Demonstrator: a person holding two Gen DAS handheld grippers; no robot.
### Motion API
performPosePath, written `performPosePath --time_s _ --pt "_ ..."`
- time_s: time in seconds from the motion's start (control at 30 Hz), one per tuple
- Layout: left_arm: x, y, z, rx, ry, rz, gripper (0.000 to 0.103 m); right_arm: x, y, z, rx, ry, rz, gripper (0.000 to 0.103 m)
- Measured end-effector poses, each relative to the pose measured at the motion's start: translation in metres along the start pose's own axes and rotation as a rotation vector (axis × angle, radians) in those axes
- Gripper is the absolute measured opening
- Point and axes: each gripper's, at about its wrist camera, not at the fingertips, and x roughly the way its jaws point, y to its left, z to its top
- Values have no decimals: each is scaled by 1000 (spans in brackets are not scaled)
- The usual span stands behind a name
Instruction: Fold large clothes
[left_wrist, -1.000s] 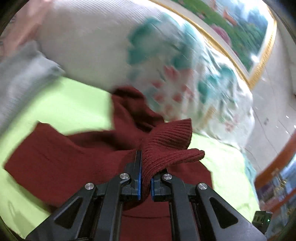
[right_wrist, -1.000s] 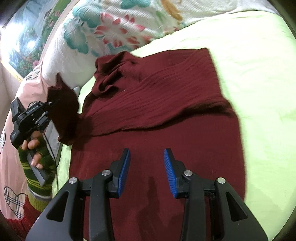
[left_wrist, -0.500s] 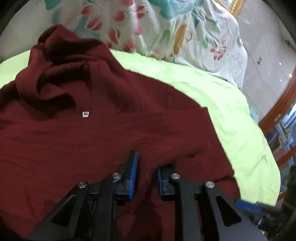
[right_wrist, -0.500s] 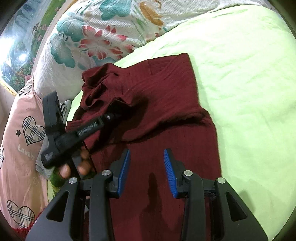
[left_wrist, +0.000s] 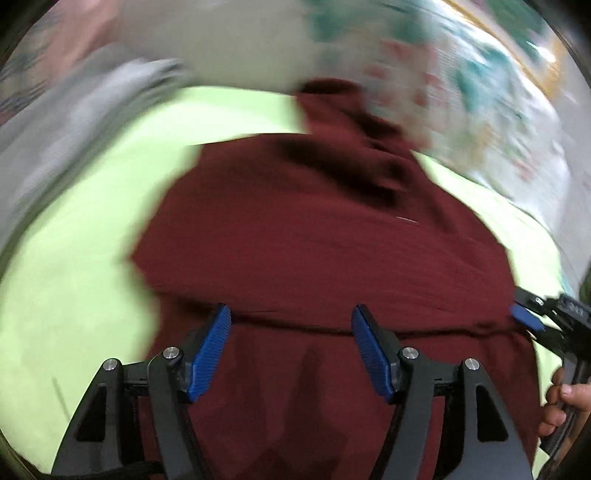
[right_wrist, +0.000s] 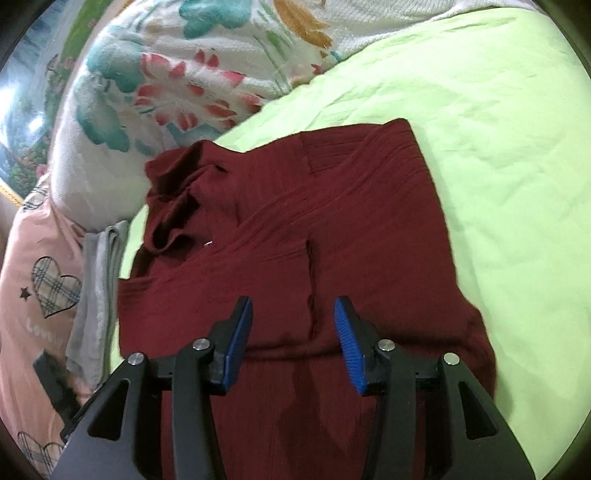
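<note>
**Desk editor:** What do the two tools hold?

**Photographer:** Nothing. The left tool (left_wrist: 290, 349) stands wide, its jaws having just been opening, with no cloth pinched between its blue pads (left_wrist: 210, 354); it hangs over the maroon ribbed sweater (left_wrist: 332, 240). The right tool (right_wrist: 293, 341) stands about half spread, its jaws also having just been opening, and is likewise empty above the same sweater (right_wrist: 295, 229).

**Desk editor:** Where does the garment lie?

**Photographer:** On the lime-green bed sheet (right_wrist: 498, 166), sleeves folded across the body, its collar end toward the floral quilt (right_wrist: 166, 74).

**Desk editor:** What separates the views?

**Photographer:** The left wrist view is blurred but catches the right tool at its right edge, with a person's fingers (left_wrist: 565, 398) on the handle. The right wrist view is sharp and shows a pink pillow with plaid hearts (right_wrist: 37, 295), a grey cloth (right_wrist: 96, 295) beside the sweater, and a framed picture (right_wrist: 26, 110) behind.
</note>
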Motion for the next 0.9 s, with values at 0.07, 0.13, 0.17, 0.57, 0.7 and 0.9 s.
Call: performPosePath --time_s 0.07,0.13,0.17,0.57,0.7,0.9 --pt "-1 27 1 -44 -1 28 69 17 2 6 -12 21 -21 50" --pt "2 46 2 -72 13 86 69 34 7 9 -30 51 -29 50" --pt "4 53 4 -85 15 92 69 40 11 10 -48 57 -33 50" --pt "26 50 14 -16 28 93 69 -33 20 40 -114 -175 -37 6" --pt "29 48 16 -7 34 131 64 -14 -5 35 -60 -86 -54 6" --pt "20 83 19 -180 -5 137 42 -8 -10 25 -39 -62 -44 6"
